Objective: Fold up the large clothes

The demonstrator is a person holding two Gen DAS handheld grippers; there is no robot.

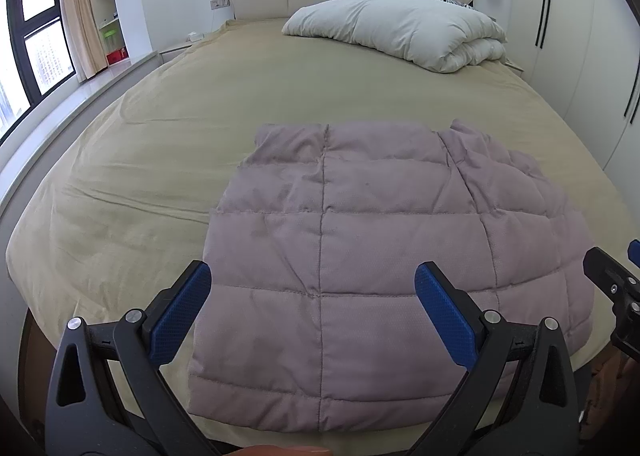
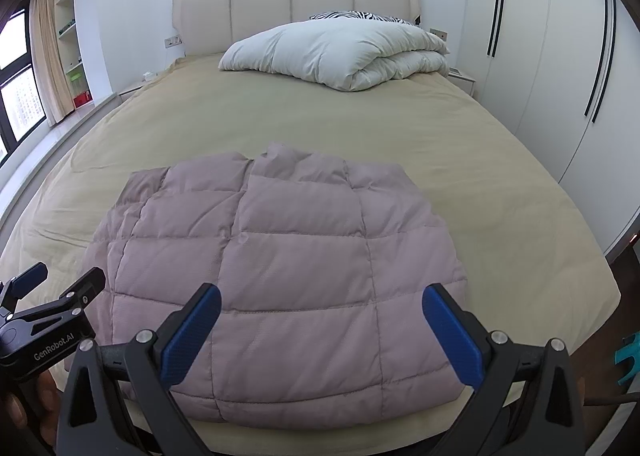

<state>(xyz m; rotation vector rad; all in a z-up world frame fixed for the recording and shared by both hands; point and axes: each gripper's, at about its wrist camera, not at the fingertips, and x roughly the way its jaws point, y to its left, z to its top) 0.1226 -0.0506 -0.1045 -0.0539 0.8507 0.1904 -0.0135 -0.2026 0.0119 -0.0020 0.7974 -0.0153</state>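
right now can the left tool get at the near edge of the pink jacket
Probably yes. The left tool hangs open just over the jacket, which lies flat on the bed, and nothing lies between its fingers and the near hem.

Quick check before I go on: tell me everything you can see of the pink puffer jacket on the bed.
The pink puffer jacket is dusty mauve, quilted into stitched rectangular panels, with a soft, matte, padded look. It lies flat, folded into a rough rectangle, near the foot of the tan bedspread, collar end toward the headboard. One side looks tucked over. Both grippers hover open near its closest edge; neither touches it.
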